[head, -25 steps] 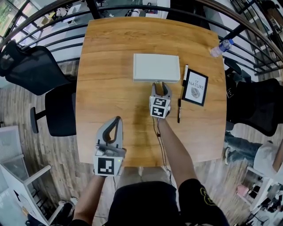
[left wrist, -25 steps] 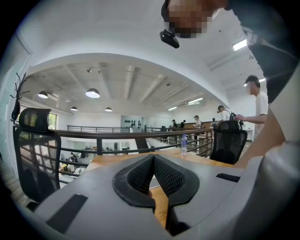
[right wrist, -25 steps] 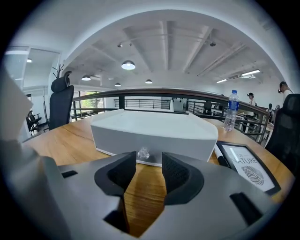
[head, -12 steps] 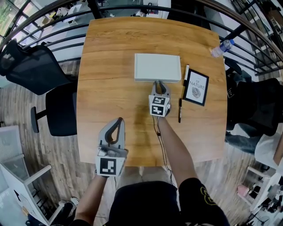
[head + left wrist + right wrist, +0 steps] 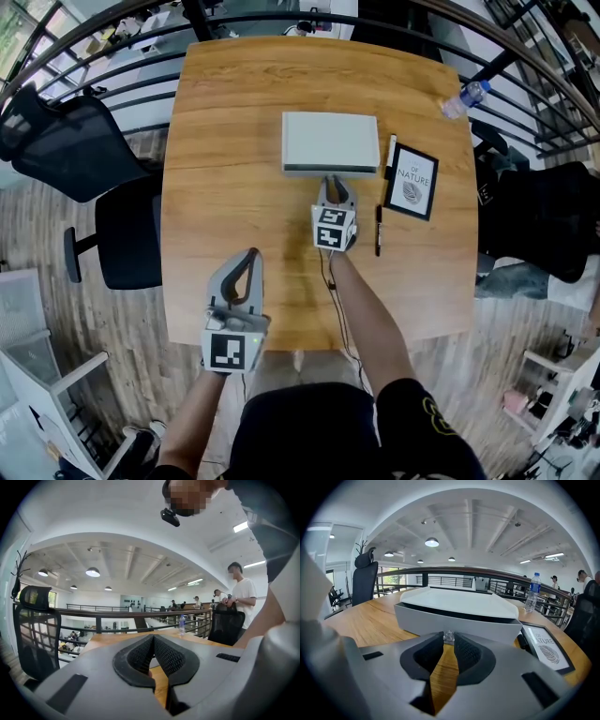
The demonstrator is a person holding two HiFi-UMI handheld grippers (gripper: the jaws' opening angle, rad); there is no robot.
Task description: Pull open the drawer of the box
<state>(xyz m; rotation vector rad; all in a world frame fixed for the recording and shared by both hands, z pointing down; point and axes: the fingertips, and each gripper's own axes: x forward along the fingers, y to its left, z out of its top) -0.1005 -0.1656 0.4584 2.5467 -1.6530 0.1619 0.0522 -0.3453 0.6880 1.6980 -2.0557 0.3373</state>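
Note:
A flat white box (image 5: 330, 141) lies at the far middle of the wooden table (image 5: 234, 112). In the right gripper view its drawer front (image 5: 454, 623) stands slightly out from under the lid, with a dark slit above it. A small clear knob (image 5: 448, 636) sits on that front. My right gripper (image 5: 336, 183) is at the box's near edge; its jaws have just been closing and are shut on the knob, which sits between the pads (image 5: 464, 651). My left gripper (image 5: 248, 258) hangs over the near left of the table, shut and holding nothing (image 5: 153, 637).
A black-framed picture (image 5: 412, 182) lies right of the box, with a white pen (image 5: 391, 155) and a black pen (image 5: 378, 230) beside it. A water bottle (image 5: 464, 98) lies at the far right corner. Black chairs (image 5: 66, 141) and a railing surround the table.
The right gripper's jaws have narrowed onto the knob at the box's near edge. A dark slit now shows along the box front. The left gripper has stayed in place.

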